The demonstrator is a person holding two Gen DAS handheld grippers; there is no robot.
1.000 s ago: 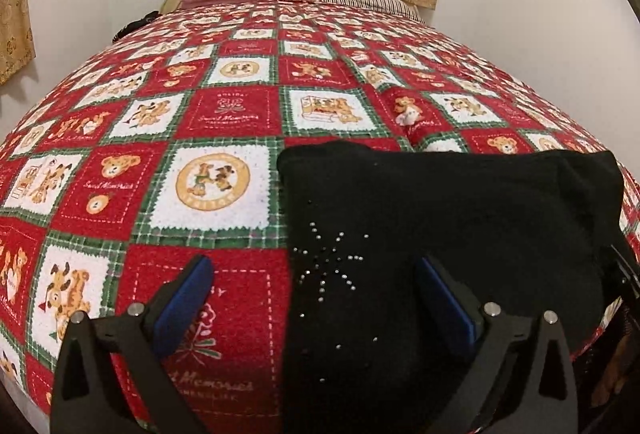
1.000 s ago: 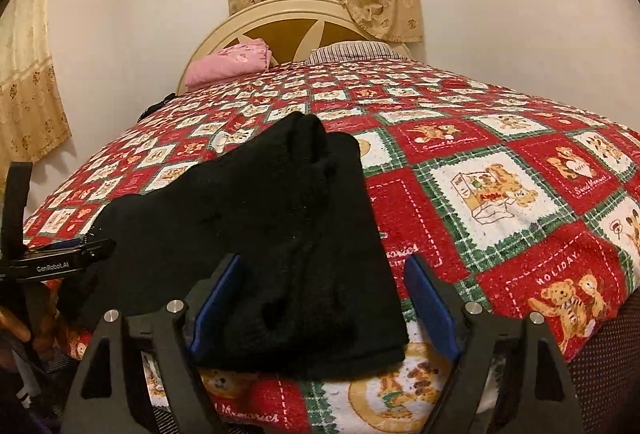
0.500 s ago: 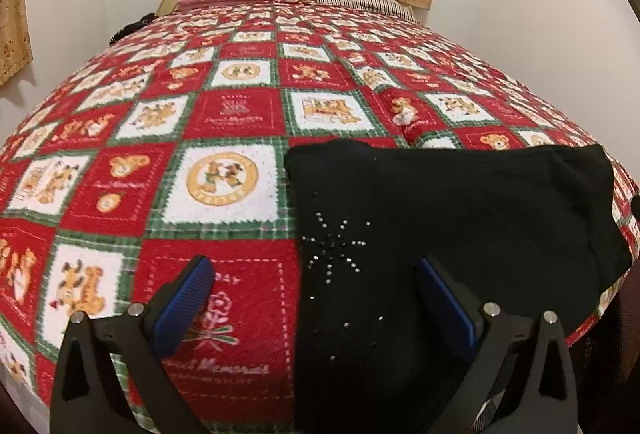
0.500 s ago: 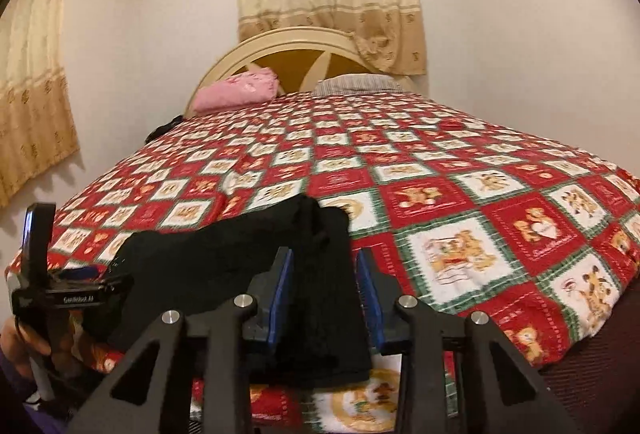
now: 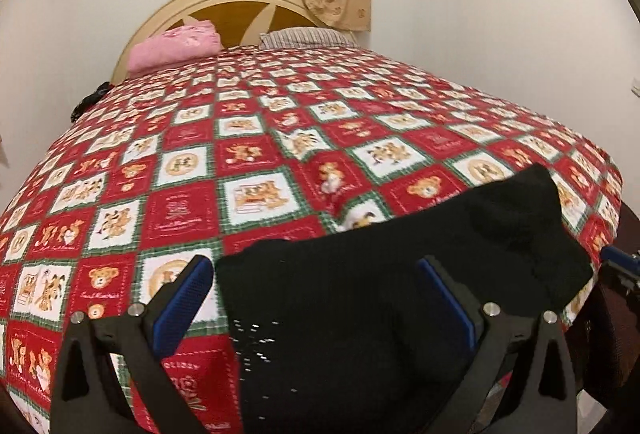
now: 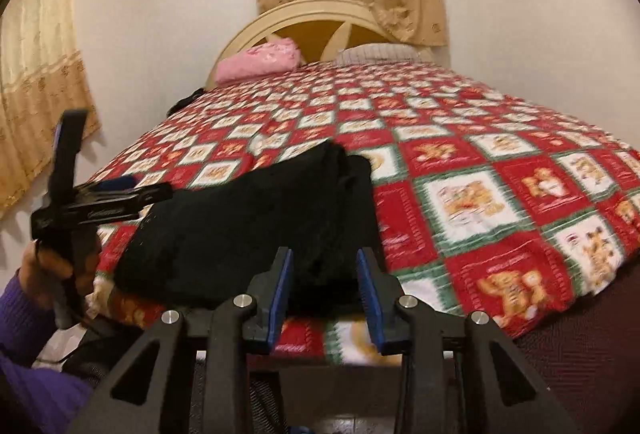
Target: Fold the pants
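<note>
Both wrist views low at foot edge of bed with red-green teddy-bear patchwork quilt [image 5: 248, 137], facing arched cream wooden headboard [image 6: 320, 21]; shared: folded black knit pants [image 5: 380, 298] close ahead.

Warm, even indoor light; both fisheye views are motion-blurred, bowed at the edges, with dark vignetted corners.

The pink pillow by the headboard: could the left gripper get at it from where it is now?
Probably not: the pink pillow lies across the whole bedspread, while the left gripper hovers open over the black pants at the near edge.
</note>
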